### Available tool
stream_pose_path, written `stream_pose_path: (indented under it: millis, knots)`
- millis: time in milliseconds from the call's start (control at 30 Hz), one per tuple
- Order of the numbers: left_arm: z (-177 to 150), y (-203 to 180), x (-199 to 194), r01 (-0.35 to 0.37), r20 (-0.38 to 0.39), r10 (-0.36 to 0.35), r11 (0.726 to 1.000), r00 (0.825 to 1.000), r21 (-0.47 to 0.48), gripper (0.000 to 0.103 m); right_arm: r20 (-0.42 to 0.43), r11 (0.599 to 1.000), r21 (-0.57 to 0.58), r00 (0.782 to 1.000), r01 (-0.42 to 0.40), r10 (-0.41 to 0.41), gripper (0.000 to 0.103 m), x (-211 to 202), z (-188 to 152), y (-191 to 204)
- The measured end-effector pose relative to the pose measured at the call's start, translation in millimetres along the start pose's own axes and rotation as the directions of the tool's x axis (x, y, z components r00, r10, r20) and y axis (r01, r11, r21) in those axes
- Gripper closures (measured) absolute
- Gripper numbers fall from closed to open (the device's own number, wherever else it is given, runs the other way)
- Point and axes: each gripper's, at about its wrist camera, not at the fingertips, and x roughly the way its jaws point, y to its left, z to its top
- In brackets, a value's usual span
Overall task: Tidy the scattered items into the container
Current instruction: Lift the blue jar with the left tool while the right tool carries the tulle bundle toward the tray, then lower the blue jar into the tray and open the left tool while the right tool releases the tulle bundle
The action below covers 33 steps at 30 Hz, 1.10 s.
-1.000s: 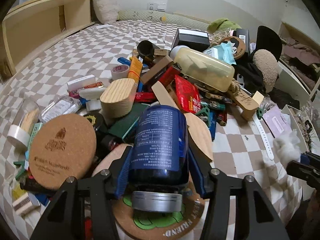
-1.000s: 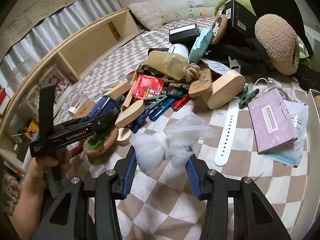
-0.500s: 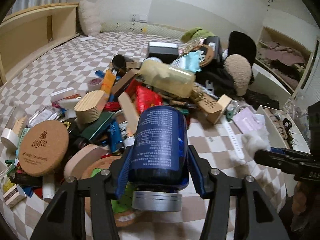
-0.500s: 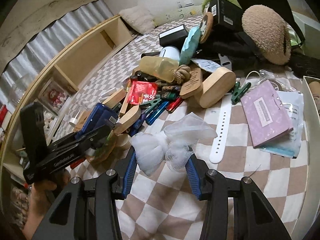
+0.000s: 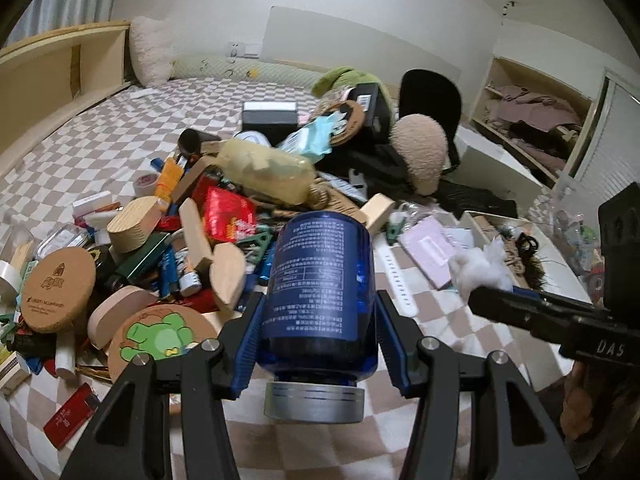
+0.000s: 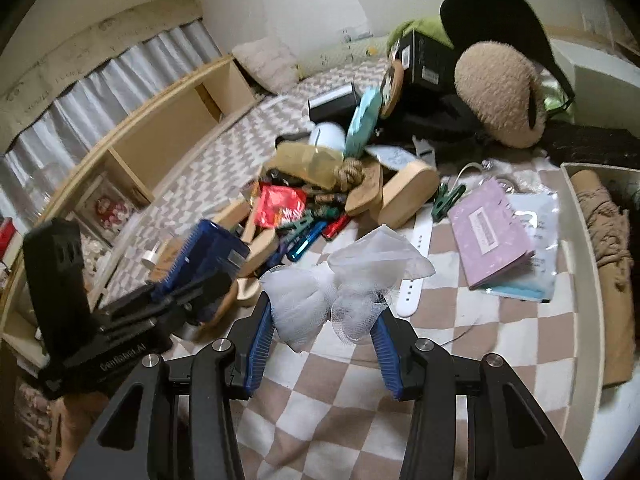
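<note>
Right up close, the left gripper [image 5: 320,312] has its jaws clamped on a blue bottle [image 5: 322,280], which lies lengthwise between the blue pads with its silver cap [image 5: 314,400] toward the camera, held clear above the checkered bedspread [image 5: 80,136]. Beside it the right gripper [image 6: 324,316] pinches a bundle of white mesh [image 6: 348,280] between its jaws, the netting puffing out above the pads. Just under the bottle lies a round cork coaster with a green frog [image 5: 160,336], and further left a plain cork coaster [image 5: 58,290] leans on the clutter. Behind these the heap spreads over the bed: a red packet [image 5: 228,210], a pale oval wooden box [image 5: 134,224], a yellowish bottle [image 5: 266,170] on top. A white watch strap [image 6: 416,268] and a lilac booklet [image 6: 490,234] lie on the cloth to the right of the pile. Off at the right edge sits the white container [image 6: 582,248], with a coil of tan rope [image 6: 610,232] already inside. Farthest back, a fuzzy beige cap [image 6: 500,92] rests against dark things.
</note>
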Motion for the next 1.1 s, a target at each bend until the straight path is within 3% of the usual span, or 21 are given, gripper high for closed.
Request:
stream_pose_path:
  millis: [433,633,867,1100]
  knots:
    - [24.0,-74.4,-26.9,0.117,0.092,-0.124,0.990,0.988,0.076,0.050,0.130,0.999,0.016,0.990,0.051,-0.052,0.055,-90.9,12.1,-23.9]
    - [36.4,-122.3,-23.5,0.195,0.092,-0.208,0.971,0.974,0.137,0.050,0.204,0.989,0.035,0.968,0.141,-0.145,0.055,-144.3,21.4,-54.7]
    - [44.3,-184.2,-2.2,0.302,0.037,-0.316,0.930,0.948,0.211,0.050,0.258,0.966,0.115,0.932,0.233,-0.255,0.055,-195.9,24.3,-104.1]
    - [39.4,-241.5,32.8,0.384,-0.068,-0.380,0.883,0.922,0.270,0.050,0.241,0.935,0.208,0.911,0.288,-0.334,0.055,-212.0,20.1,-155.1]
